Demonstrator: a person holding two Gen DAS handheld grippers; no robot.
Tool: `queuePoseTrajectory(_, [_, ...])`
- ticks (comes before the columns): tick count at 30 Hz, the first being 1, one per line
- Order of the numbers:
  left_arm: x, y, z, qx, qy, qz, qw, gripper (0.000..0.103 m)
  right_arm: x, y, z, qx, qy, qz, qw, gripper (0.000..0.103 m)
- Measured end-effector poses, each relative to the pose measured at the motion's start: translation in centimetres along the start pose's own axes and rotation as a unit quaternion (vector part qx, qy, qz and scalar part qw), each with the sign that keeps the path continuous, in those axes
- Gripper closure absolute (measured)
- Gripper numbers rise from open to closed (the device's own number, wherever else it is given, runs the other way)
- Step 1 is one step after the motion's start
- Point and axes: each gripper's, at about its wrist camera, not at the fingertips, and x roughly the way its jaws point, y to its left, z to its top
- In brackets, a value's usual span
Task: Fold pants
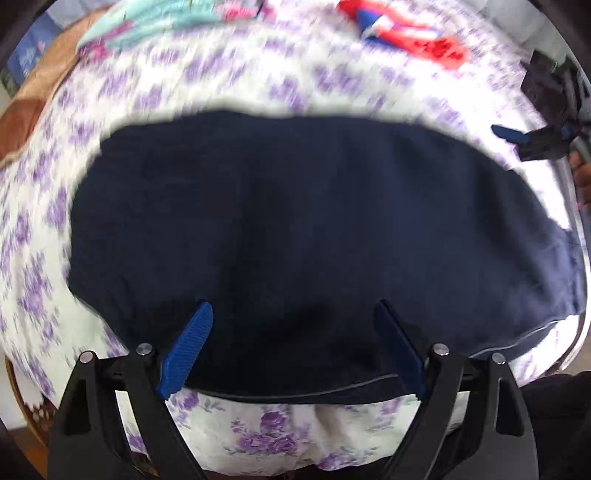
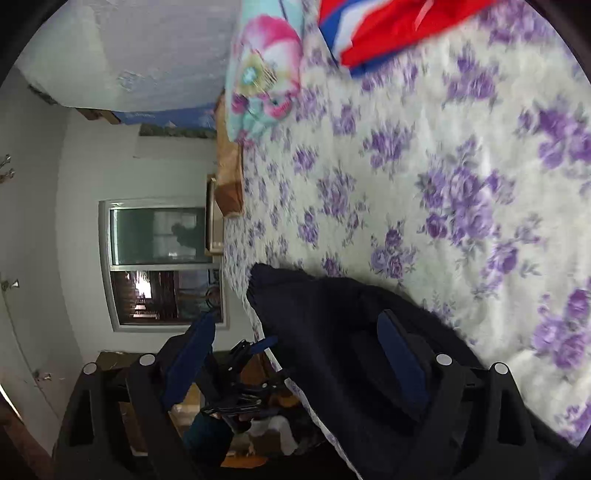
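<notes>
With a fold laid, the navy pants (image 1: 295,229) fill mid-frame; left tongs (image 1: 291,347) and right tongs (image 2: 295,354) gape empty, so regripping an edge looks next.

1. Bare floral bedsheet (image 1: 229,85) is left open beyond and beside the folded dark pants (image 1: 295,221).
2. The far edge is occupied by a red-and-blue garment (image 1: 406,33) and a teal floral cloth (image 1: 147,26).
3. The right side is taken up by the right gripper (image 1: 532,140).
</notes>
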Motion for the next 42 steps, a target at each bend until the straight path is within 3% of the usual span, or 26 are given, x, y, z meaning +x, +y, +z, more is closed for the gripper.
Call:
queuePoseTrajectory(3, [0.1,-1.3,-0.9,0.041,-0.013,0.039,0.9983,0.014,2.4,-2.9,-1.0,0.052,0.064,-0.014,0.997,0.013])
queuePoseTrajectory(5, [-0.2,-1.5,-0.9,0.043,-0.007,0.042,0.9982,0.014,2.9,-4.4,-3.0,0.092,0.105,0.007,0.990,0.013])
queuePoseTrajectory(7, [-0.6,-1.6,-0.8,0.037,-0.005,0.040,0.9985,0.014,3.5,-4.2,-4.2,0.088,0.142,0.009,0.986,0.011])
queuePoseTrajectory(12, [-1.6,-2.5,-0.7,0.034,-0.026,0.027,0.9987,0.014,6.2,-2.3,-1.2,0.040,0.143,0.033,0.988,0.005])
queuePoseTrajectory(15, [-0.5,-3.0,-0.5,0.034,-0.008,0.039,0.9987,0.014,9.2,-2.6,0.5,0.076,0.164,0.030,0.983,0.004])
queuePoseTrajectory(17, [0.0,-3.2,-0.7,0.036,-0.011,0.049,0.9981,0.013,10.5,-1.1,0.8,0.062,0.174,0.023,0.982,0.003])
queuePoseTrajectory(19, [0.1,-3.1,-0.7,0.036,-0.013,0.049,0.9981,0.012,10.5,0.5,1.7,0.047,0.155,0.038,0.986,0.003])
queuePoseTrajectory(21, [0.2,-3.5,-0.4,0.036,-0.013,0.048,0.9981,0.012,8.2,2.3,3.6,0.036,0.096,0.090,0.991,0.003])
queuePoseTrajectory(23, [0.2,-3.2,-0.8,0.037,-0.017,0.047,0.9981,0.012,6.5,2.6,4.6,0.057,0.078,0.127,0.987,0.003])
queuePoseTrajectory(27, [0.2,-3.3,-2.1,0.042,-0.014,0.049,0.9978,0.012,4.5,1.7,3.6,0.021,0.063,0.094,0.993,0.004])
queuePoseTrajectory(29, [0.3,-3.5,-2.2,0.045,-0.014,0.051,0.9976,0.011,3.8,0.3,3.1,0.040,0.059,0.089,0.993,0.004])
queuePoseTrajectory(34, [0.7,-4.5,-1.4,0.048,-0.004,0.055,0.9974,0.011,5.9,-0.1,3.4,0.050,0.090,0.085,0.991,0.004])
queuePoseTrajectory(36, [1.0,-4.7,-1.4,0.054,-0.001,0.062,0.9966,0.010,5.0,0.8,5.5,0.014,0.029,0.070,0.997,0.004])
queuePoseTrajectory(39, [1.0,-4.9,-0.9,0.056,0.004,0.068,0.9961,0.011,2.4,0.6,7.7,0.034,-0.069,0.057,0.995,0.006])
queuePoseTrajectory(42, [-0.8,-3.9,0.4,0.049,-0.015,0.046,0.9976,0.011,1.1,3.2,6.0,-0.016,-0.051,0.081,0.995,0.004])
